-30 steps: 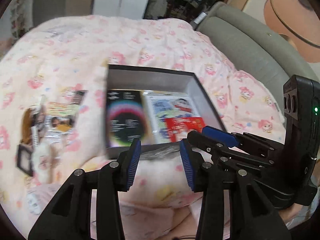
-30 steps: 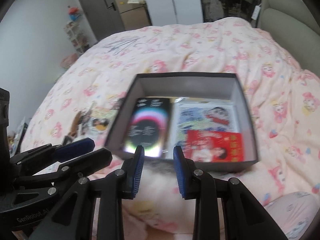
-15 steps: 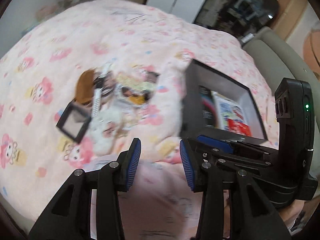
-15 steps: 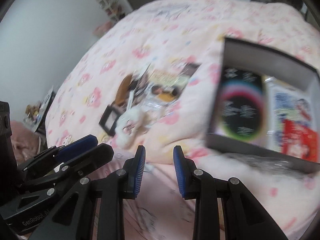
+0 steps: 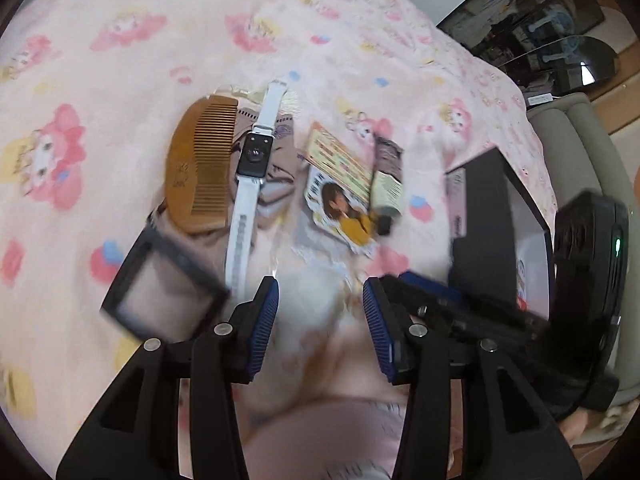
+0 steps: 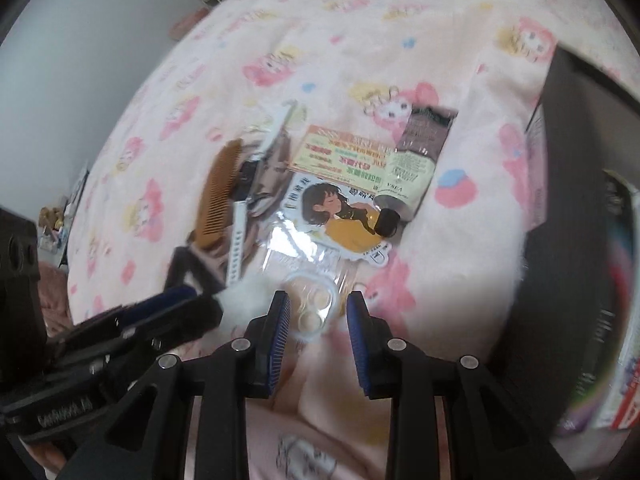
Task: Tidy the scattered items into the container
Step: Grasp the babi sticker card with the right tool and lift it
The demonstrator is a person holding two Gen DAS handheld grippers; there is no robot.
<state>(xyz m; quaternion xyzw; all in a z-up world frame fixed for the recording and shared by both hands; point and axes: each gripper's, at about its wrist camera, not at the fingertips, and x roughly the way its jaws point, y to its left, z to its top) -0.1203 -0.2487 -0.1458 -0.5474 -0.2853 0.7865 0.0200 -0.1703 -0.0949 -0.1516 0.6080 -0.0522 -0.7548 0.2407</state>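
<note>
Scattered items lie on the pink blanket: a wooden comb, a white smartwatch, a black square frame, a cartoon-girl sticker card and a hand-cream tube. The right wrist view shows the tube, the card, the comb and a clear packet with white rings. The black box stands at the right and holds printed items. My left gripper is open and empty near the watch strap. My right gripper is open over the clear packet.
A grey sofa borders the bed at the right. A grey wall and shelves are at the far left. The blanket spreads beyond the items.
Both grippers have swung left from the box to the pile of scattered items and moved closer. The box has shifted to the right edge of both views. Both stay open.
</note>
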